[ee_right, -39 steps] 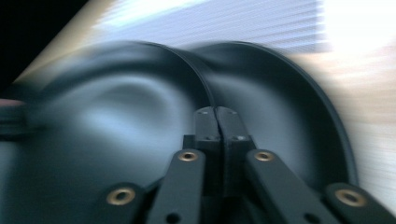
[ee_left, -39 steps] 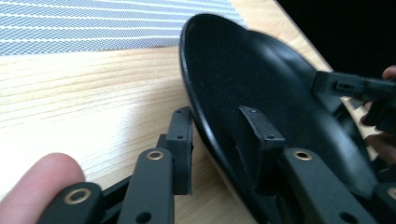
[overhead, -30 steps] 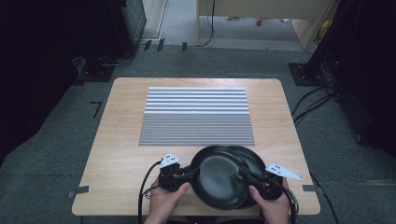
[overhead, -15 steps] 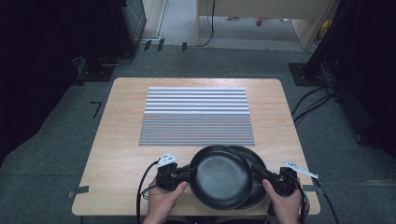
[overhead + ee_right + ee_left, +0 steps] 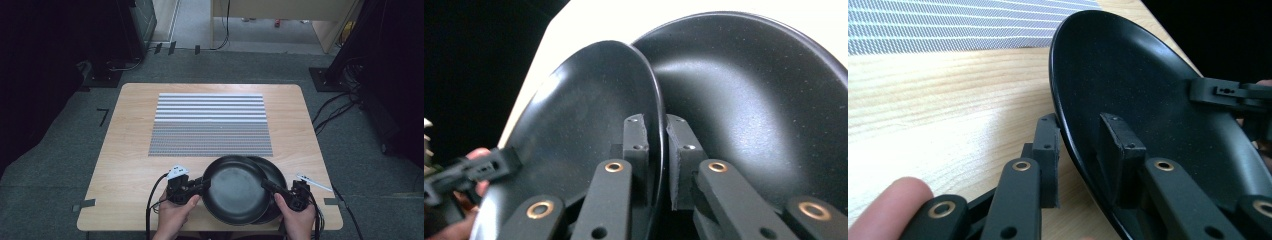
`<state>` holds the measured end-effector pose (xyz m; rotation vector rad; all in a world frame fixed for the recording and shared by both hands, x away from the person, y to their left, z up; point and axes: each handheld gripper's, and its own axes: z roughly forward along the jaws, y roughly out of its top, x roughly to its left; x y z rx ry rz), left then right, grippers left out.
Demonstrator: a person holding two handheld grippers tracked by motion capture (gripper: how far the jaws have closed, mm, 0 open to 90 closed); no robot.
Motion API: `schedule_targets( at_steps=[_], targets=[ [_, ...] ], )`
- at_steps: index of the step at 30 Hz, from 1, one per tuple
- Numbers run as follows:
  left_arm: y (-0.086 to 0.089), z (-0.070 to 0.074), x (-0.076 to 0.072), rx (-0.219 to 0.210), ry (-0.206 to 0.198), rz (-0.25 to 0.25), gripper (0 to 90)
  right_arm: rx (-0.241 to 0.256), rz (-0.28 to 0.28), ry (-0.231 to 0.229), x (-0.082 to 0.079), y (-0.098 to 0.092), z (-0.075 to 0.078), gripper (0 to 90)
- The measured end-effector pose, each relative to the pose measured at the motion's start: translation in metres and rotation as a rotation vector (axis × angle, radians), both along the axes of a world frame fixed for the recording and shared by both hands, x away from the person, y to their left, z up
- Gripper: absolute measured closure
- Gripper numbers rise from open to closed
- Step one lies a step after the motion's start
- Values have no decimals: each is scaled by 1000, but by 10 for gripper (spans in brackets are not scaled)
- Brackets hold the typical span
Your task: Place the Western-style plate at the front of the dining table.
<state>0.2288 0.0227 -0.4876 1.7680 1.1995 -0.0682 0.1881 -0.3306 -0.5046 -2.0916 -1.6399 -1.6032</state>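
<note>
Black and matte, two shallow plates sat stacked off-centre at the near edge of the wooden table [image 5: 125, 150]. We held the upper plate [image 5: 235, 187] from both sides: our left gripper [image 5: 202, 184] pinched its left rim, and our right gripper [image 5: 267, 185] was closed thinly on its right rim, above the lower plate [image 5: 277, 175]. We judged the risk to be uneven lifting, which could tilt the plate out of one shallow grip or drag the plate beneath toward the table edge. A striped grey mat [image 5: 210, 125] lay just beyond, with nothing between.
</note>
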Motion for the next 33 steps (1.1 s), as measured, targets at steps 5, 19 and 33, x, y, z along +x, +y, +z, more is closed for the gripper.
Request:
schedule_targets(
  at_steps=[5,19,33],
  targets=[
    [3,-4,1,-37,33,1,722,55,-43,-6,0,2,1,848],
    [9,5,2,-85,30,46,751,117,-46,-13,7,3,9,850],
    [24,35,30,-87,7,77,763,108,-7,-60,41,16,36,851]
  ],
)
